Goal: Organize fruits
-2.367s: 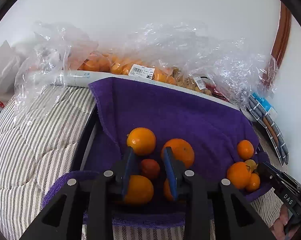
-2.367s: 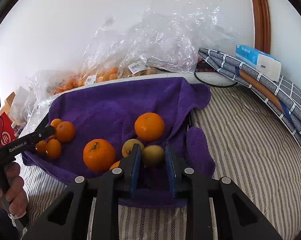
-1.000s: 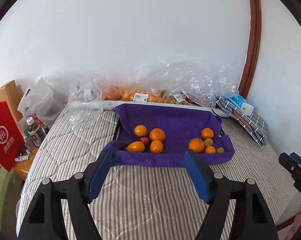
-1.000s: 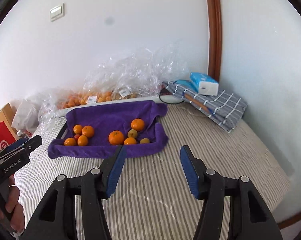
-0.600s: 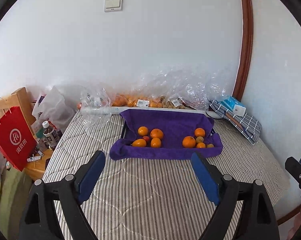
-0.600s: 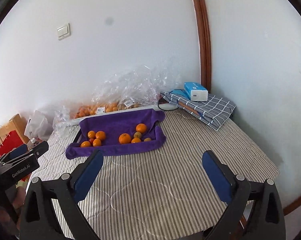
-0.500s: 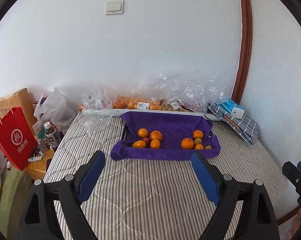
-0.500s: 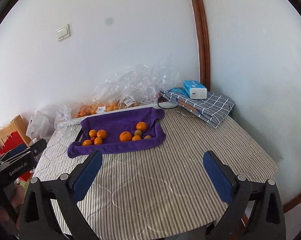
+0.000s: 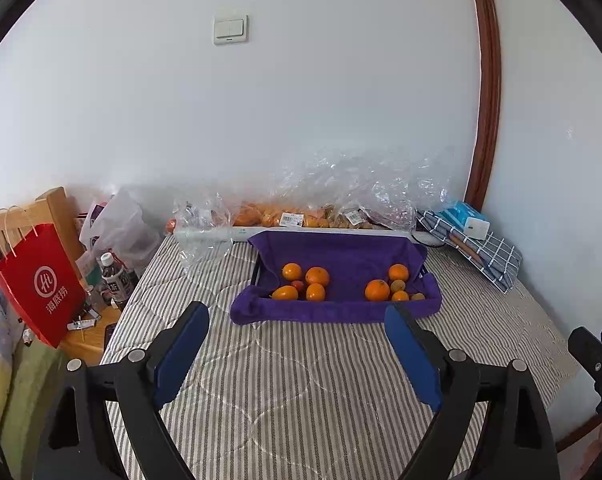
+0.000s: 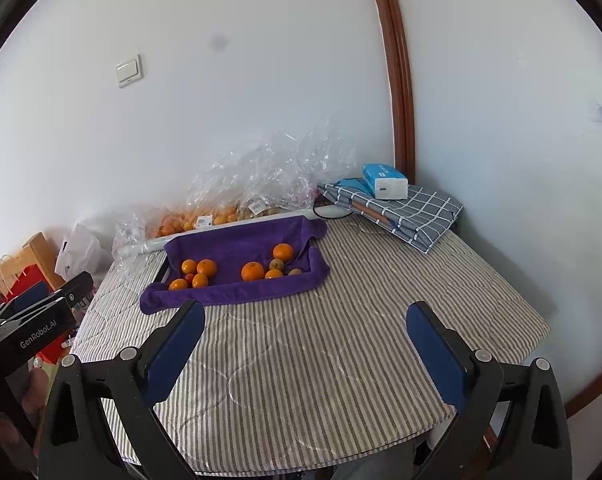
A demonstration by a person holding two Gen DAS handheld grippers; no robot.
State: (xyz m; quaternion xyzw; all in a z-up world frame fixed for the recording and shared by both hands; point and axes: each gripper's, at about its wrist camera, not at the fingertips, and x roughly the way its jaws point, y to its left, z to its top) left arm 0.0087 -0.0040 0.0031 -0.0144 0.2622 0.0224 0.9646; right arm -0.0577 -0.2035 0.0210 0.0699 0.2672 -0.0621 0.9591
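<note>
Crosswise on the striped quilted mattress (image 9: 301, 380), the purple towel (image 9: 341, 256) is lying over a dark tray, its long axis running left to right along the wall, its far edge draped up against a white rail (image 9: 205, 234); on it the fruit is sitting in two clusters, well apart: on the left, four oranges (image 9: 317, 276) crowding a small red fruit (image 9: 297, 285); on the right, three more oranges (image 9: 377, 290) lying beside a few small yellow-green fruits (image 9: 397, 286); all are round and glossy, differing in size. The left gripper (image 9: 297, 344) is hovering near the mattress's near edge, jaws spread wide with nothing between them, having just been opening; the right gripper (image 10: 305, 340) is likewise gaping empty, having just been opening too. Behind the towel, crinkled clear plastic bags (image 9: 361, 188) are holding more oranges against the white wall; a folded checked cloth (image 10: 413, 212) is carrying a blue tissue pack (image 10: 385, 182) in the far right corner; a red paper bag (image 9: 41, 284) and a bottle (image 9: 115, 280) are standing off the mattress's left side; a light switch (image 9: 230, 30) is showing high on the wall.
</note>
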